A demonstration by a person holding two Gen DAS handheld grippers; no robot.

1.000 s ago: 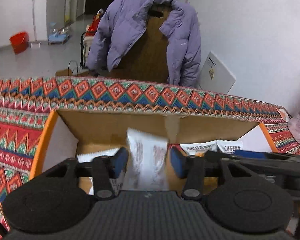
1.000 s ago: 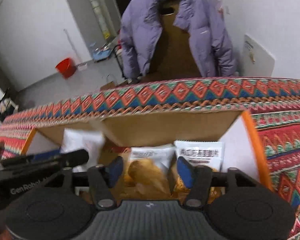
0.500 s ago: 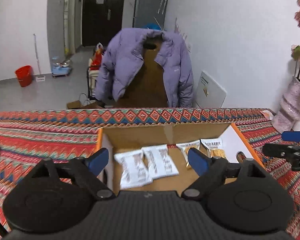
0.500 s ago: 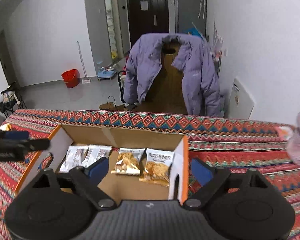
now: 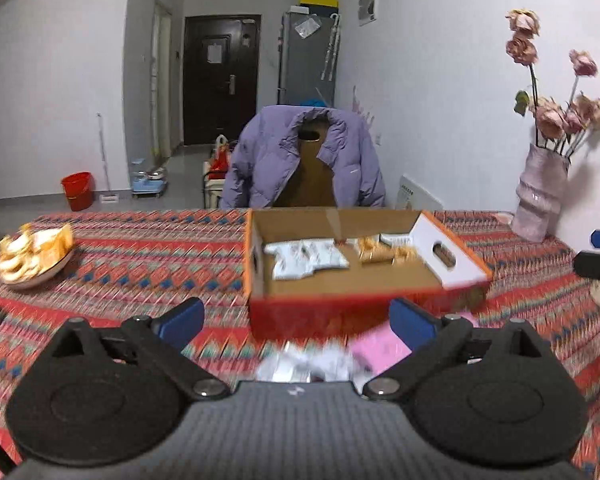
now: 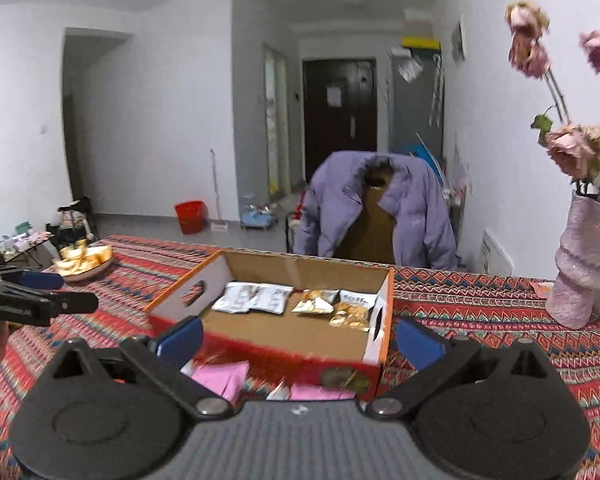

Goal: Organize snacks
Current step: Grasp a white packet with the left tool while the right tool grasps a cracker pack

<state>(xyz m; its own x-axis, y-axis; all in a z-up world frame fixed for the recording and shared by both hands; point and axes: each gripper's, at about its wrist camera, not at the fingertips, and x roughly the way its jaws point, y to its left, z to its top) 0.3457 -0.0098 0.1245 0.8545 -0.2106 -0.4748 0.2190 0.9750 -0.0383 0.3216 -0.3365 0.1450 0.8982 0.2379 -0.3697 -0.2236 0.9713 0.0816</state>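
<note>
Patterned red cloth covers the table [image 5: 140,264], and above it the left gripper [image 5: 296,320] and right gripper [image 6: 298,338] each have jaws that have just been opening, now spread wide with nothing between them. Beyond both stands the cardboard box [image 6: 300,268], holding white snack packets [image 6: 256,298] and golden snack packets [image 6: 340,308] along its far wall; pink and silver packets [image 6: 220,374] lie on the cloth just before the box, and a snack bowl [image 5: 32,256] sits well off to its left.

Dim, cool indoor light, soft shadows, strong fisheye bending with dark corners, far room fairly sharp, motion blur on near tablecloth [image 5: 140,248] and near packets [image 5: 312,360], no strong glare
</note>
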